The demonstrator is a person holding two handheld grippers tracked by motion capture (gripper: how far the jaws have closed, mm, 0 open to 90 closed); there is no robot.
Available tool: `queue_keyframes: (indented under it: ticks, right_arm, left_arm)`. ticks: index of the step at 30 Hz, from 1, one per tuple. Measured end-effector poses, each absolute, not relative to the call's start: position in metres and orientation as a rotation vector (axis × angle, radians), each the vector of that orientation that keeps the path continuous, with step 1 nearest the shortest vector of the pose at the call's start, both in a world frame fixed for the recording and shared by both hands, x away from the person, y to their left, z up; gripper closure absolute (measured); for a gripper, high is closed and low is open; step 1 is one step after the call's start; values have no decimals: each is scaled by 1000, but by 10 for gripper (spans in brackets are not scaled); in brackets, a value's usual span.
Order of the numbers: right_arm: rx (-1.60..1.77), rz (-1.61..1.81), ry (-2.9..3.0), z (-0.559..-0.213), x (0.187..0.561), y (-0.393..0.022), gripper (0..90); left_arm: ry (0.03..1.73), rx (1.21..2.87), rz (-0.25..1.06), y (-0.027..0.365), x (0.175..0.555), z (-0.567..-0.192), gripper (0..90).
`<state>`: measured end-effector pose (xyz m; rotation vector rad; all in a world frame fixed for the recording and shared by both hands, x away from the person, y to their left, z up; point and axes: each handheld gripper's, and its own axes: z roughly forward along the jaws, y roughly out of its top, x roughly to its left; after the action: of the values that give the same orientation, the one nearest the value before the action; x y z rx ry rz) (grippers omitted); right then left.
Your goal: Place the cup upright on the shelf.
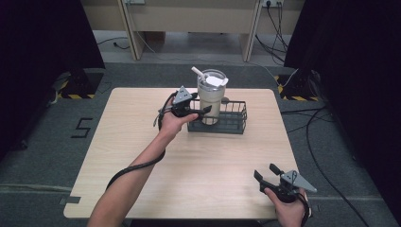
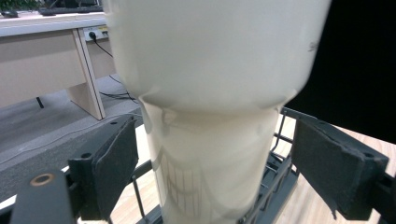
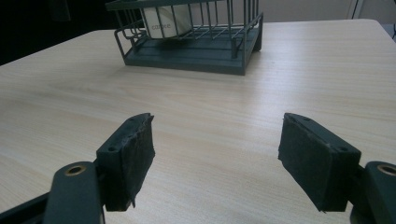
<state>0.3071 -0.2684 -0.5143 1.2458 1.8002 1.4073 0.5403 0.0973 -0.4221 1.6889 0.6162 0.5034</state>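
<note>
So nearest me, the right gripper (image 1: 269,176) is parked at the front edge of the counter (image 1: 198,175), well short of the wire basket (image 1: 234,124), jaws spread wide with nothing between them. Basically idle.

The action is further back. The left gripper (image 1: 201,112) is up against the basket's left end, jaws spread around the cream tumbler (image 1: 211,97) that stands upright inside that end of the basket, lid and straw on top. In the left gripper view the pads (image 2: 114,161) sit either side of the tumbler's narrow lower part, not squeezing it as far as I can tell.

Looks like the grab stage to me. Next move probably needs a firm squeeze, then a straight lift to clear the wires.
</note>
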Motion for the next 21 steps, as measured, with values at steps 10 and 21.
queue_keyframes:
  ticks: [10, 21]
  right_arm:
    - [1250, 1409, 1806, -515, 307, -265, 268]
    - [1247, 1404, 1806, -515, 307, -264, 268]
  left_arm:
    - [604, 1698, 501, 111, 524, -421, 143]
    - [595, 1702, 513, 131, 500, -424, 144]
